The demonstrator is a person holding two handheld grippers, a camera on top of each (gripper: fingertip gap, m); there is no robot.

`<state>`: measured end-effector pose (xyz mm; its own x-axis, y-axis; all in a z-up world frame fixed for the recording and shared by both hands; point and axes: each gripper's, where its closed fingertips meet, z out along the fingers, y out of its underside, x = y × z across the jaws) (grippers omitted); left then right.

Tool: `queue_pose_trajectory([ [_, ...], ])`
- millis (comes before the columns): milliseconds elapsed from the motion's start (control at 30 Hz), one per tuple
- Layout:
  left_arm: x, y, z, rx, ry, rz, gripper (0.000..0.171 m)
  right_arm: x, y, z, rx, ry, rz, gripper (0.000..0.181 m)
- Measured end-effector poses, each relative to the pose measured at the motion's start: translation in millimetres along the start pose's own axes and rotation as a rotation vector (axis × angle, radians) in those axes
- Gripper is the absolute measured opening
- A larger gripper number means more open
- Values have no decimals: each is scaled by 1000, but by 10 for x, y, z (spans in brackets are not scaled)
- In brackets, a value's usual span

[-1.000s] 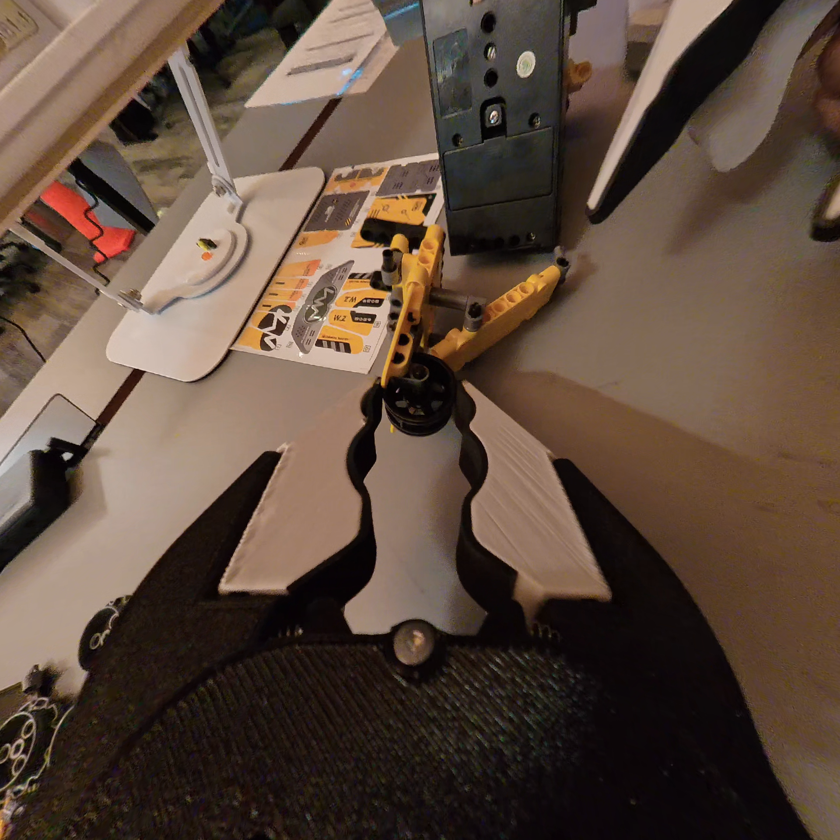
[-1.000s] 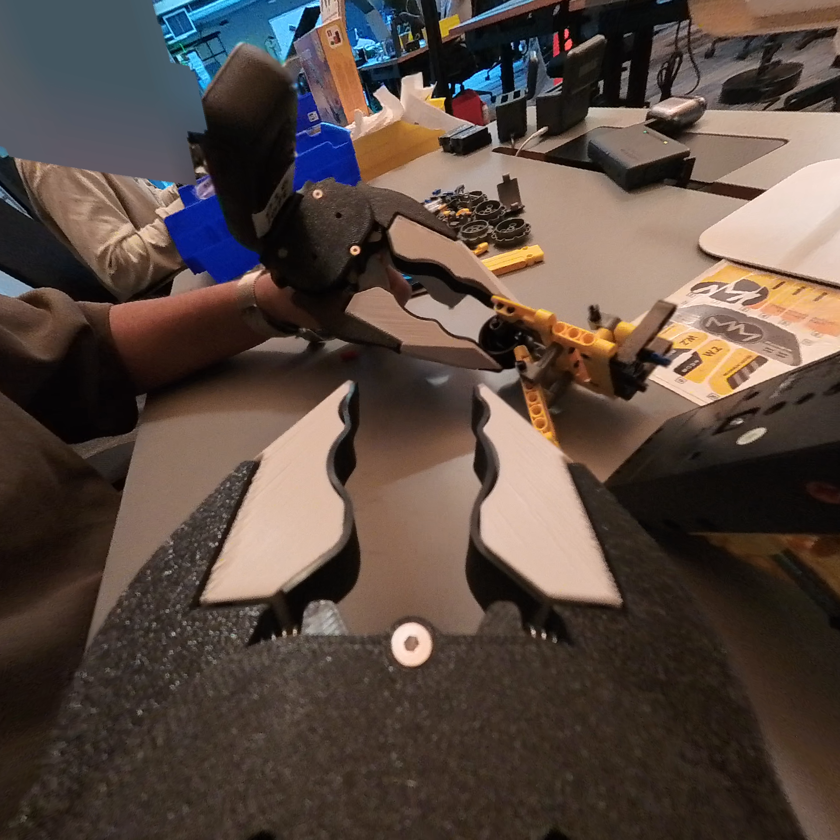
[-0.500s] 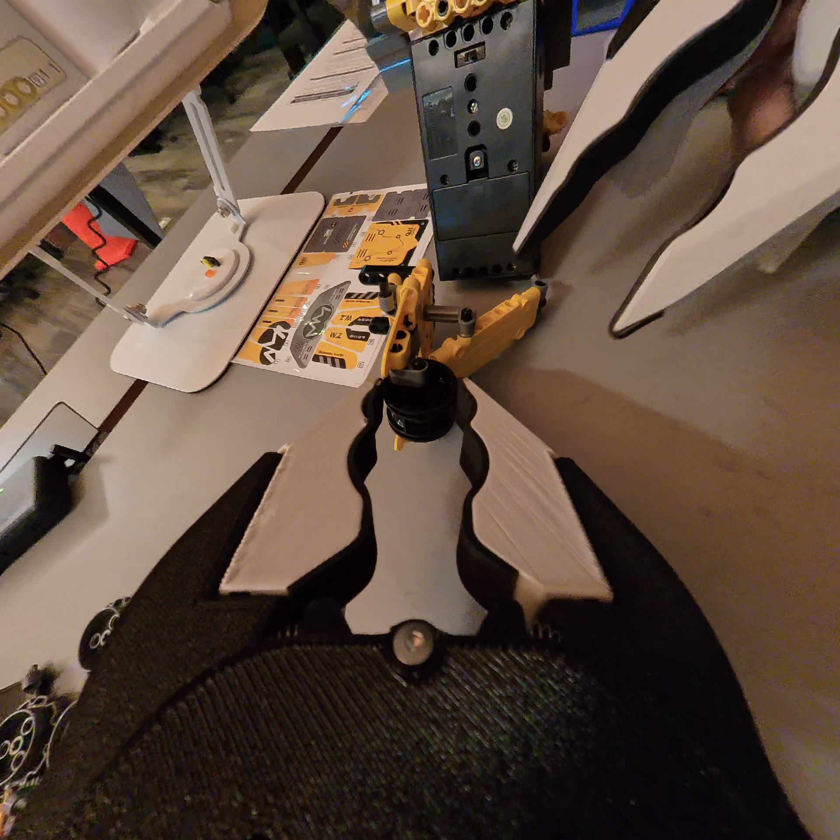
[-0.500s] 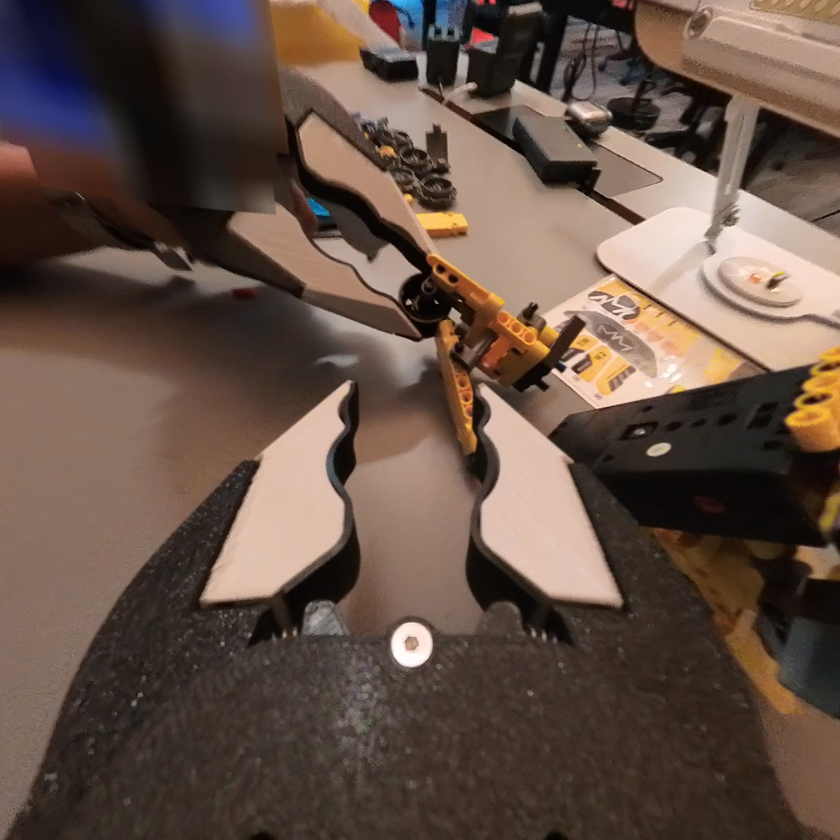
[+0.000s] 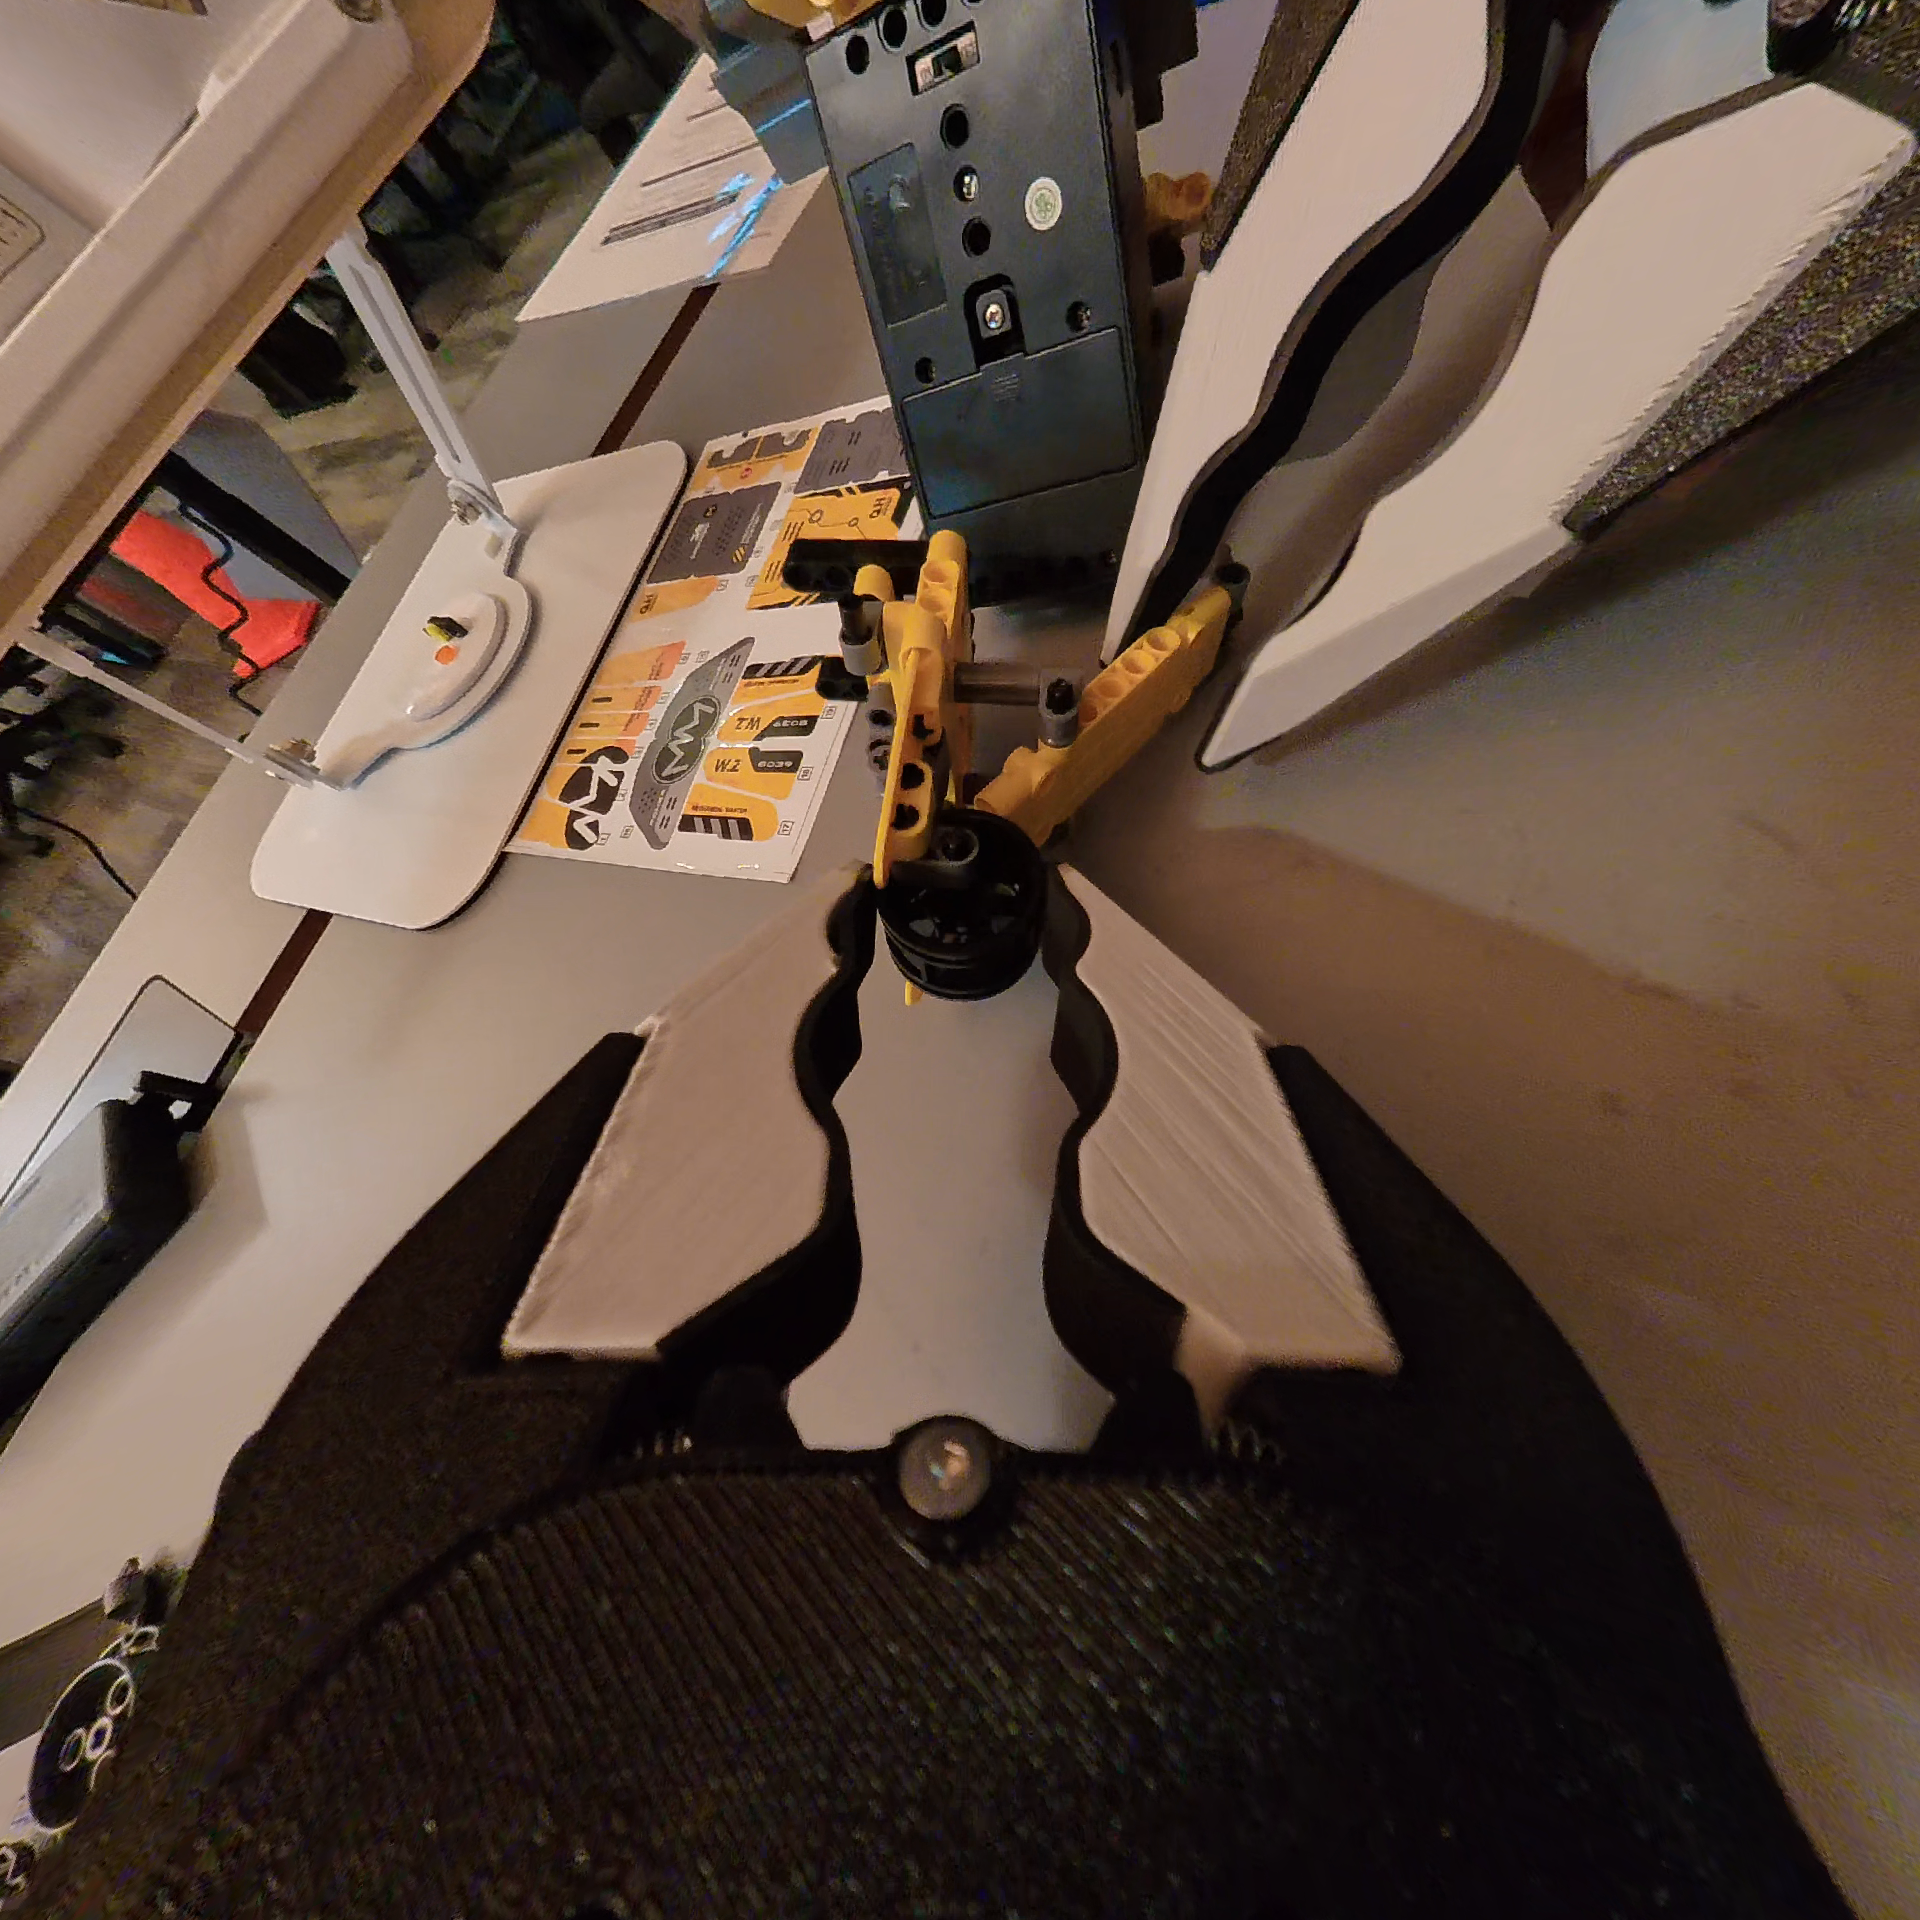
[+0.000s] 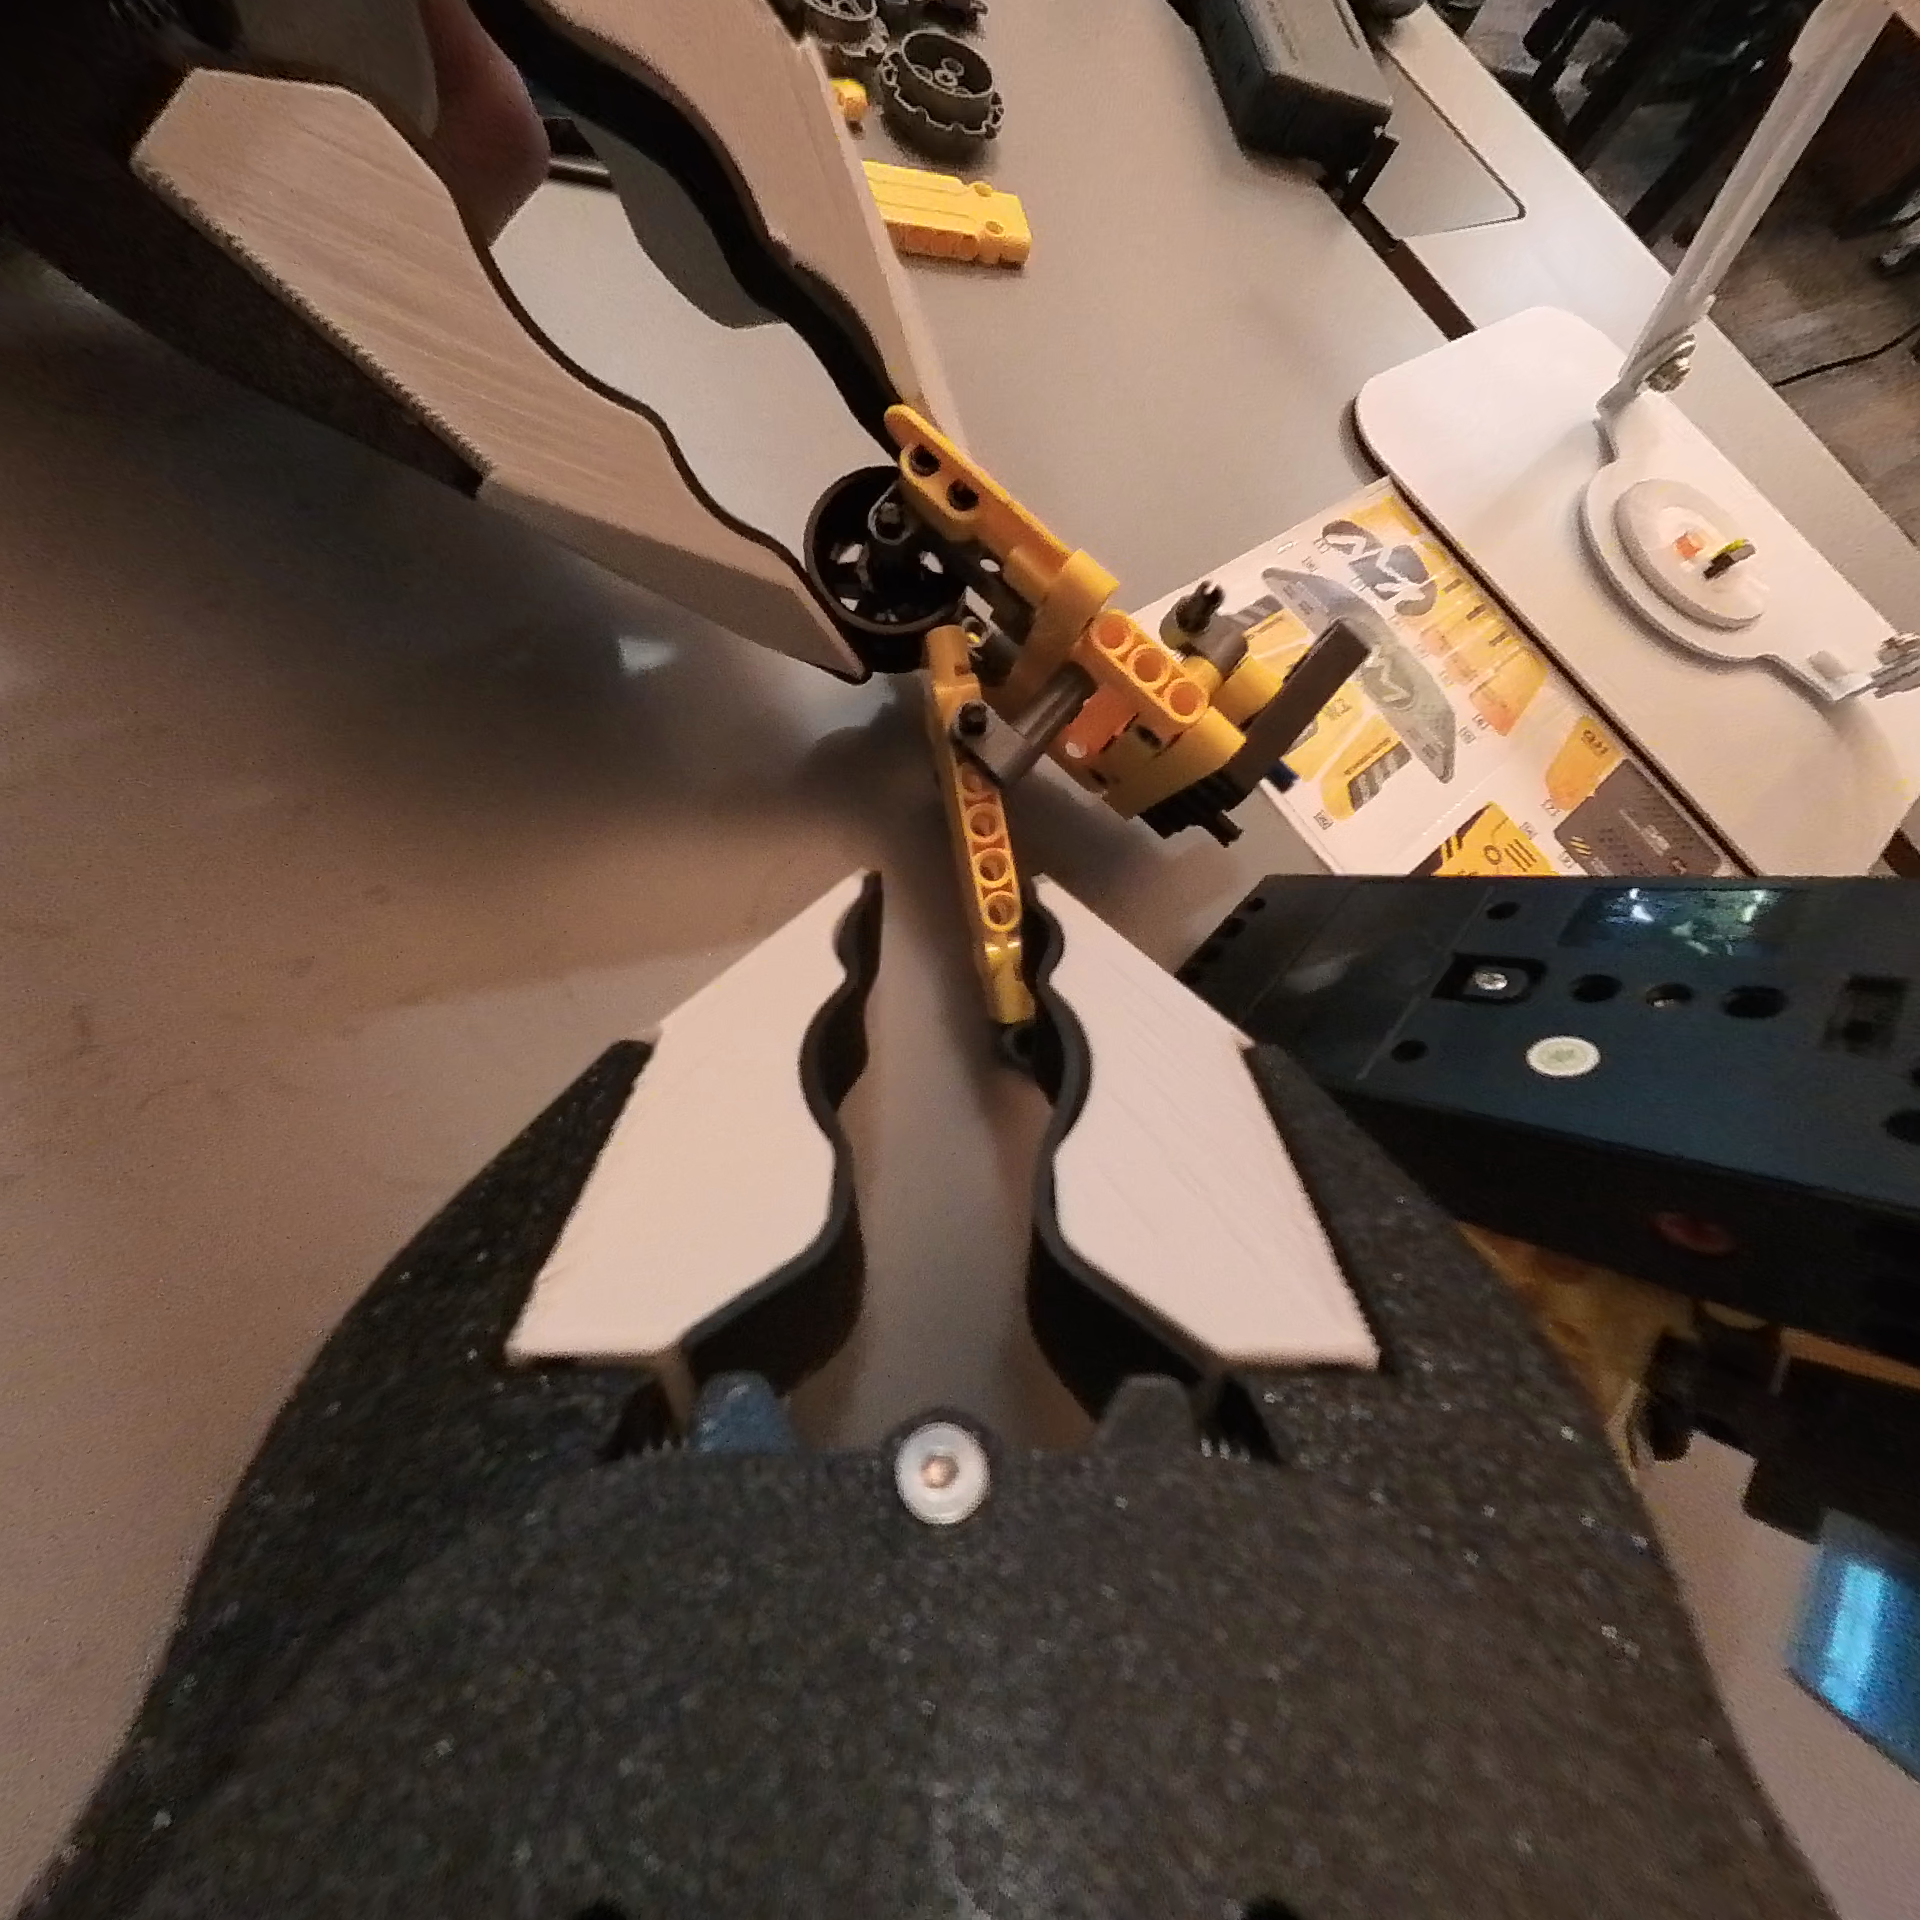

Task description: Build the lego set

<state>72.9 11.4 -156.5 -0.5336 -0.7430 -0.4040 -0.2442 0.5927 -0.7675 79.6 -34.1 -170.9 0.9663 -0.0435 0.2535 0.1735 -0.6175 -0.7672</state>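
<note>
Plain grey table (image 5: 1558, 1039) under warm dim light, sticker sheet (image 5: 686, 727) and white lamp base (image 5: 416, 748) at left. Left gripper (image 5: 958, 914) fingers clamped on black wheel (image 5: 961, 920) of yellow brick assembly (image 5: 1039, 717); right gripper (image 6: 951, 935) fingers narrowly parted around its beam

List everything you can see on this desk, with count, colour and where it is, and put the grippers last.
brick assembly: one, yellow, mid-desk, its black wheel clamped by the left gripper
loose beam: one, yellow, far side of desk
gear wheels: a few, dark, beyond the loose beam
battery box: one, black, beside the assembly
sticker sheet: one, yellow and grey, under the assembly's far end
lamp base: one, white, next to the sheet
desk: one, grey
left gripper: one, shut on the wheel
right gripper: one, open, yellow arm between its fingers
</note>
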Motion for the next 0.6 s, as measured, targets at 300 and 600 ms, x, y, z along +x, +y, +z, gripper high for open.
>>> queue_pose_trajectory([
  [300, 40, 73, 41, -41, 2, 27, 27, -5, 23, -30, 1, -25, 23, 8],
  [600, 124, 88, 21, -61, 54, 14, 30, -1, 36, -40, 0, -7, 14, 8],
])
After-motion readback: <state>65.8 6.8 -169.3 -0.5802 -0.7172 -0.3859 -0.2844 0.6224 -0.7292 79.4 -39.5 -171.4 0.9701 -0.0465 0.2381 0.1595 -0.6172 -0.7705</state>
